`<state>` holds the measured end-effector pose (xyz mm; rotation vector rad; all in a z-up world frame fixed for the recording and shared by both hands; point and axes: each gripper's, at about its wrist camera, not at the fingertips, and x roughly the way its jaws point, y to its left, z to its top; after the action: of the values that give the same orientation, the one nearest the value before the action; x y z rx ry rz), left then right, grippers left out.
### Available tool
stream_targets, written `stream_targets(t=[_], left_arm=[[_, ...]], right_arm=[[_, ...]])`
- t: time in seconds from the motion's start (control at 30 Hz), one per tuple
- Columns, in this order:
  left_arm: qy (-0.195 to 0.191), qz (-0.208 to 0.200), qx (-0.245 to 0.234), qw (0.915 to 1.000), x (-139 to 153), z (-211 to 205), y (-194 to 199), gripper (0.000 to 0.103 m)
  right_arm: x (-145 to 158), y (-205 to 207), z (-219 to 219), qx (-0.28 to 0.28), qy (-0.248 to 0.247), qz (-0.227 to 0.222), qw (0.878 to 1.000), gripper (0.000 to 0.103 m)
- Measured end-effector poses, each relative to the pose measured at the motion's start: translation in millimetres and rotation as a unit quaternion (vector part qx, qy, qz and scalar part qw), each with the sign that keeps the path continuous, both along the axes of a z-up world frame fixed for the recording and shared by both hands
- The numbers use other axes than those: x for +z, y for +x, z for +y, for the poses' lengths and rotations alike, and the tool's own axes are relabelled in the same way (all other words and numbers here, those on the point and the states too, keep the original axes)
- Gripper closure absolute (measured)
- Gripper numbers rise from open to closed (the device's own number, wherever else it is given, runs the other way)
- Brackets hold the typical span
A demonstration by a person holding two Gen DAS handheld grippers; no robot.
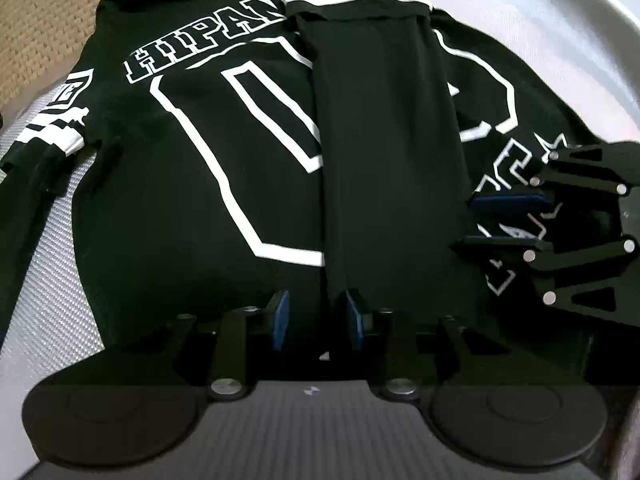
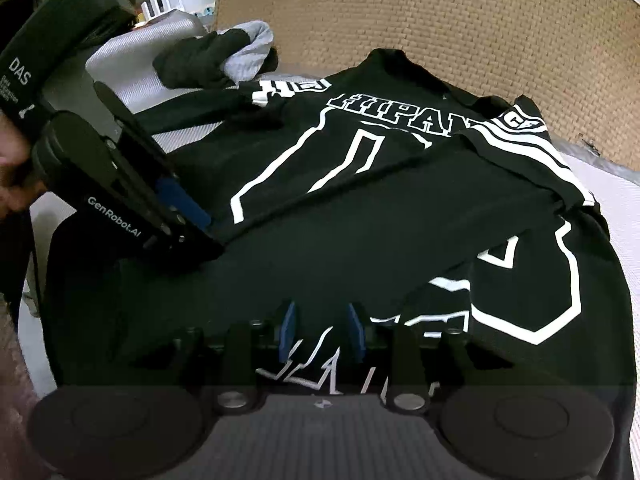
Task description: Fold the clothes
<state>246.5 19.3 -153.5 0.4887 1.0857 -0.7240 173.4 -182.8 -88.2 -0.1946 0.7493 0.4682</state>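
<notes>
Bed (image 1: 520,32), white-grey textured cover. Lying on it: black jersey (image 1: 192,152) with white lettering, spread flat, one sleeve folded across; bundled black-and-grey garment (image 2: 224,56) at far left.

The black shirt (image 1: 192,184) covers most of the grey bed cover (image 1: 52,272), its folded sleeve (image 1: 384,184) lying lengthwise down the middle. Bare cover stays free at the left and right edges. At the far left a bundle of clothes (image 2: 216,60) blocks the corner; the woven wall (image 2: 440,24) closes the far side.

One black jersey (image 1: 192,168), one crumpled garment (image 2: 216,60), two grippers.
</notes>
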Motion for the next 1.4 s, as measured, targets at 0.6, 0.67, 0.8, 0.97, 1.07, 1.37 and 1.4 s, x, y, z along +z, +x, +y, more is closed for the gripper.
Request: stream_targets(t=[0.6, 0.67, 0.8, 0.97, 1.07, 1.37, 1.4], left_arm=[[-0.003, -0.067, 0.115, 0.9911, 51, 95, 57, 0.066], [-0.013, -0.068, 0.147, 0.9868, 50, 117, 64, 0.063], [-0.064, -0.053, 0.213, 0.9735, 54, 159, 79, 0.061], [-0.098, -0.058, 0.266, 0.9573, 51, 201, 82, 0.060], [-0.122, -0.062, 0.308, 0.9415, 45, 226, 82, 0.058], [-0.214, -0.028, 0.439, 0.8721, 18, 312, 73, 0.051], [-0.205, -0.031, 0.442, 0.8725, 17, 320, 72, 0.051]], right_arm=[[17, -30, 10, 0.050, -0.053, -0.054, 0.996, 0.070], [22, -26, 10, 0.048, -0.052, -0.058, 0.996, 0.070], [28, -16, 13, 0.041, -0.050, -0.062, 0.996, 0.070], [30, -7, 26, 0.046, -0.062, -0.069, 0.995, 0.070], [30, -3, 36, 0.049, -0.060, -0.071, 0.994, 0.070], [21, -3, 70, 0.073, -0.071, -0.073, 0.992, 0.070], [19, -4, 72, 0.076, -0.074, -0.071, 0.992, 0.070]])
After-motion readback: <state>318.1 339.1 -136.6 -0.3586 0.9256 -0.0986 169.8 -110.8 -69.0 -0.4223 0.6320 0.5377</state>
